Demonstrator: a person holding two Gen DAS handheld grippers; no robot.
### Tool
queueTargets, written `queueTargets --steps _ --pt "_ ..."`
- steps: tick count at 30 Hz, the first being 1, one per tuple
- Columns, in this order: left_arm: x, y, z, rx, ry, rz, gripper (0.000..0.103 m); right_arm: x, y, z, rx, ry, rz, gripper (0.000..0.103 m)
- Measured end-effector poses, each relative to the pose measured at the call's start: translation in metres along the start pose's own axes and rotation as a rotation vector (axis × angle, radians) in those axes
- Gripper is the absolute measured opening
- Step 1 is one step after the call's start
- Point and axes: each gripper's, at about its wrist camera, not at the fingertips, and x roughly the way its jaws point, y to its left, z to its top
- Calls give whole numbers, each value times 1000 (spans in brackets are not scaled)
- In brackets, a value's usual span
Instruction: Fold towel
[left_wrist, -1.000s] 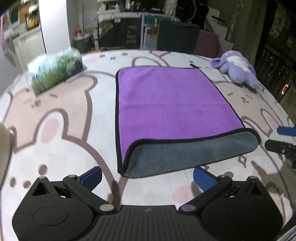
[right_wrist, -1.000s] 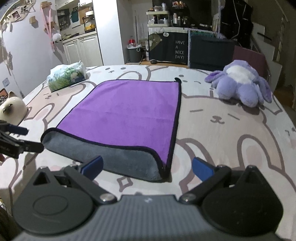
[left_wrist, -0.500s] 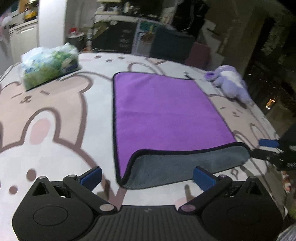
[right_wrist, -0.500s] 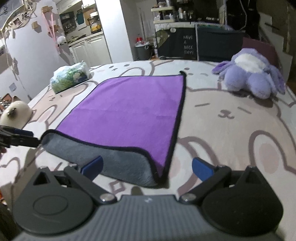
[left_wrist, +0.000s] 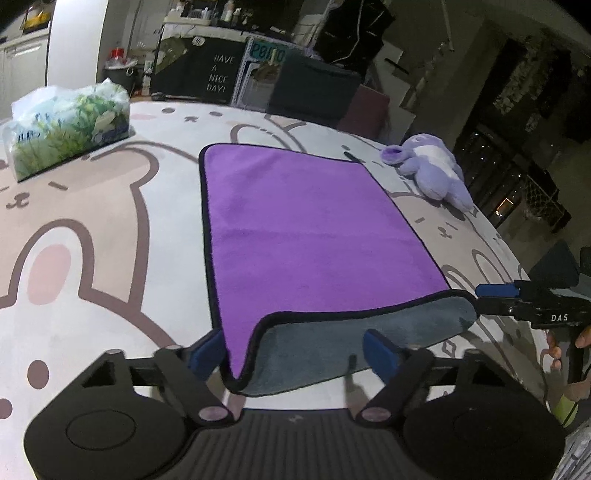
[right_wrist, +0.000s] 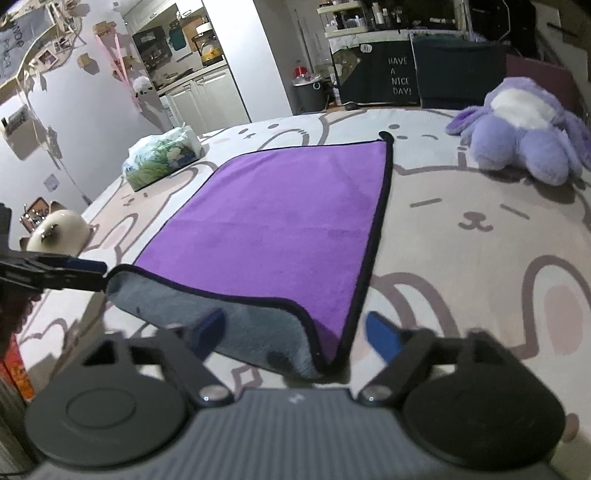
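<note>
The purple towel (left_wrist: 306, 236) lies flat on the worktop (left_wrist: 92, 221), its near edge rolled back grey side up. Left tongs (left_wrist: 295, 350) and right tongs (right_wrist: 293, 334) stand spread wide, one at each near corner, gripping nothing. Tissue pack (left_wrist: 66, 122) and plush (right_wrist: 524, 140) sit well apart from its edges

A lived-in home: white kitchen cabinets (right_wrist: 207, 96) behind a bunny-patterned cloth surface (right_wrist: 480, 236), a purple plush rabbit toy (right_wrist: 524, 136), a soft tissue pack (right_wrist: 162, 157), and a black "HAVE A NICE DAY!" sign (right_wrist: 399, 75).
</note>
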Motion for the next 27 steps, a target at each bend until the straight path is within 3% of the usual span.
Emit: queueTargets --steps 2,5,14,27 --pt "2 4 1 -11 11 -2 68 2 0 2 -1 9 -1 62" --pt "4 11 2 -30 22 -15 58 6 -1 3 11 32 -3 51" --pt "13 16 1 -35 84 -24 47 18 -6 -3 12 116 29 42" --pt "14 22 2 -41 115 0 28 24 -9 -4 -20 137 61 20"
